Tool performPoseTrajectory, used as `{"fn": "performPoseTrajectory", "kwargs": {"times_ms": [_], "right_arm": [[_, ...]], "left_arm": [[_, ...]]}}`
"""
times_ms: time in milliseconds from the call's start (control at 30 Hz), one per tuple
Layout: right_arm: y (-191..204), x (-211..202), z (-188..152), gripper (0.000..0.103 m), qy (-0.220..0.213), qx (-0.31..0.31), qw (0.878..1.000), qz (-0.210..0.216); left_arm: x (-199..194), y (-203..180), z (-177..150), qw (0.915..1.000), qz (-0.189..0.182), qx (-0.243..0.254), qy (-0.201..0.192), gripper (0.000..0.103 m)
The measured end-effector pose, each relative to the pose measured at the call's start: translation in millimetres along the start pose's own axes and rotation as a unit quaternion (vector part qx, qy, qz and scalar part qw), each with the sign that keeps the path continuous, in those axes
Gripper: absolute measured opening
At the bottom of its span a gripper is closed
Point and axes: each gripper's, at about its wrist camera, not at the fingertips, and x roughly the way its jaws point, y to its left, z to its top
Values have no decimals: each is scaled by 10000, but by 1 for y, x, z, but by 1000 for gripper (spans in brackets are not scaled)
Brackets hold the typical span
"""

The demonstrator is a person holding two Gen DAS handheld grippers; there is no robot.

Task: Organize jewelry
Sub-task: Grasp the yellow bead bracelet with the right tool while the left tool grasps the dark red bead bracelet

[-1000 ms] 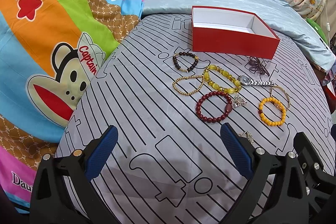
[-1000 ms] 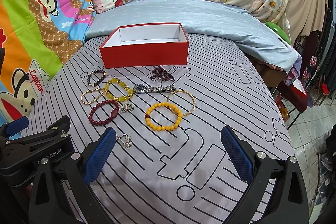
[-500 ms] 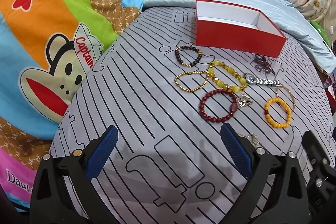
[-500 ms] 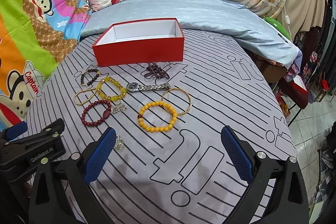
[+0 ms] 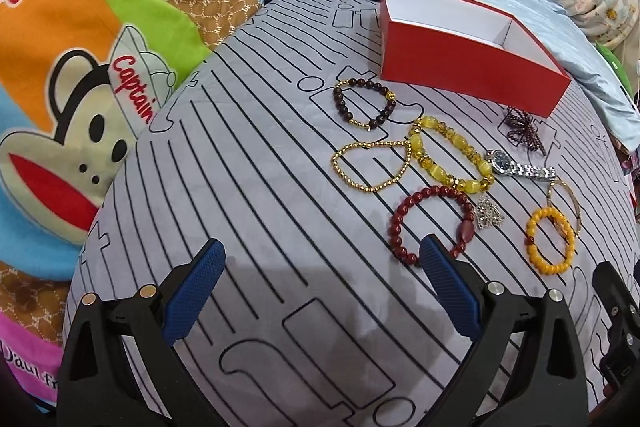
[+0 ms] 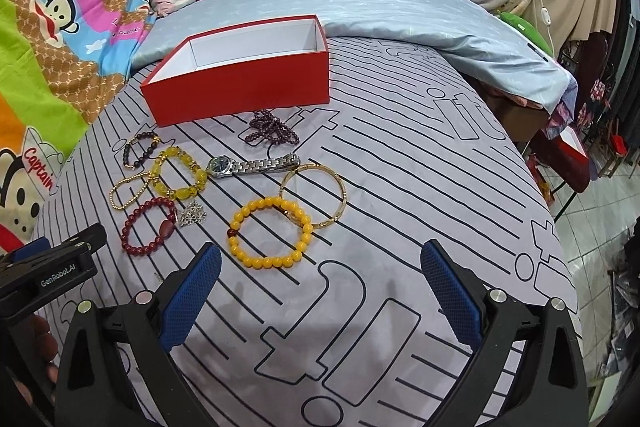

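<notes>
An open red box (image 5: 460,67) (image 6: 240,95) with a white inside stands on the grey striped bed cover (image 5: 260,187). In front of it lie a dark bead bracelet (image 5: 339,98), a gold bead chain (image 5: 360,187), a yellow bracelet (image 5: 436,175), a red bead bracelet (image 5: 400,223) (image 6: 128,227), a silver watch (image 6: 218,165), a purple bead strand (image 6: 268,131), an orange bead bracelet (image 6: 236,223) and a gold bangle (image 6: 342,195). My left gripper (image 5: 322,255) is open just short of the red bracelet. My right gripper (image 6: 320,255) is open just short of the orange bracelet.
A small silver charm (image 6: 192,215) lies beside the red bracelet. A colourful cartoon blanket (image 5: 80,67) rises on the left, and a pale blue quilt (image 6: 380,7) lies behind the box. The bed's edge drops to a tiled floor (image 6: 592,219) on the right.
Both grippers have moved forward towards the jewellery, which now looks larger and nearer. Both stay open, and no piece has shifted.
</notes>
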Motion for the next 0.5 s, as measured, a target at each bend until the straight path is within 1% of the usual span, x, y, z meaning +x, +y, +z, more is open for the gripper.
{"fn": "performPoseTrajectory", "kwargs": {"times_ms": [67,133,300,433,500], "right_arm": [[-1,4,2,96,26,-9,10000,-3],[-2,9,3,95,63,11,10000,37],[0,24,5,77,211,-42,9997,93],[2,36,5,68,312,-73,9994,122],[3,44,6,61,394,-84,9991,148]], "left_arm": [[4,-1,3,10000,-15,2,24,88],[9,-4,4,10000,-51,20,84,86],[18,-13,3,9996,-156,170,189,81],[22,-18,2,9994,-164,219,229,81],[24,-19,1,9993,-160,222,251,81]]}}
